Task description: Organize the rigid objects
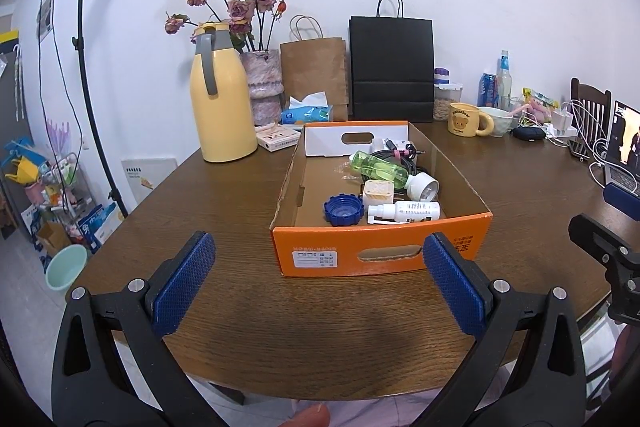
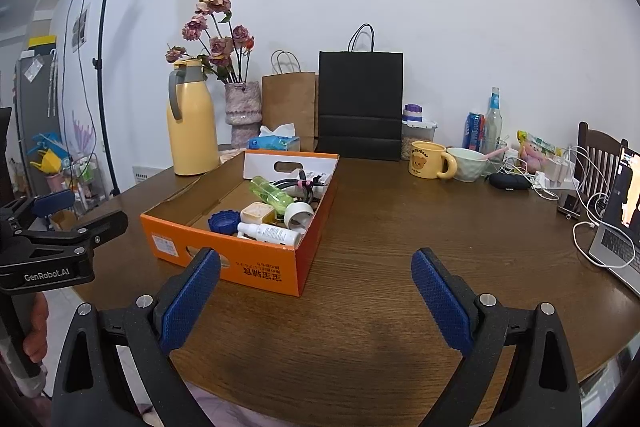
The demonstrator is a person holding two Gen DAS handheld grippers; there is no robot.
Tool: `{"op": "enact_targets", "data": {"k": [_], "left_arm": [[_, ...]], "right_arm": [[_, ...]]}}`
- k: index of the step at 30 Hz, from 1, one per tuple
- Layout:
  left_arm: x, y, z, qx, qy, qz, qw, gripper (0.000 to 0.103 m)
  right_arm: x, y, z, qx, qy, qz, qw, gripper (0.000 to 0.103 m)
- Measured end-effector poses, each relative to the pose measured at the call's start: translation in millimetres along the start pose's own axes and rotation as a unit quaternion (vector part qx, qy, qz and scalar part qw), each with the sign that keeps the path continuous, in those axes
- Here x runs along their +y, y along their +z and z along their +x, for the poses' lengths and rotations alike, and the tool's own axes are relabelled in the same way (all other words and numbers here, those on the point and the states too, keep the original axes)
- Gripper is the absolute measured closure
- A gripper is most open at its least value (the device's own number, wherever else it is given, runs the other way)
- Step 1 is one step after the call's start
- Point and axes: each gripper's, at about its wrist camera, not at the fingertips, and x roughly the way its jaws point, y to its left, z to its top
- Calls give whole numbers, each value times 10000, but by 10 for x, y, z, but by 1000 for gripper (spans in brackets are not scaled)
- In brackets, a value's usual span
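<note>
An orange cardboard box (image 1: 380,251) stands on the wooden table (image 1: 240,307); it also shows in the right wrist view (image 2: 240,267). Inside lie a green bottle (image 1: 378,169), a blue cap (image 1: 344,209), a white spray bottle (image 1: 404,213), a cream square item (image 1: 378,191), a white tape roll (image 1: 423,185) and black cables (image 1: 394,153). My left gripper (image 1: 318,259) is open and empty, just in front of the box. My right gripper (image 2: 316,275) is open and empty, over the table to the right of the box.
A yellow thermos jug (image 1: 220,99), a vase of dried roses (image 1: 264,87), a tissue pack (image 1: 306,113), paper bags (image 1: 392,67), a yellow bear mug (image 1: 466,119), a bowl (image 1: 496,121), bottles, chargers and a laptop (image 2: 620,227) line the back and right. A light stand (image 1: 88,67) stands left.
</note>
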Motion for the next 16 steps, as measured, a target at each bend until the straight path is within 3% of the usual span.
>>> {"op": "enact_targets", "data": {"k": [16], "left_arm": [[20,-5,49,105,63,-84,9999,0]], "right_arm": [[-16,-28,-7,35,1,-10,10000,4]]}}
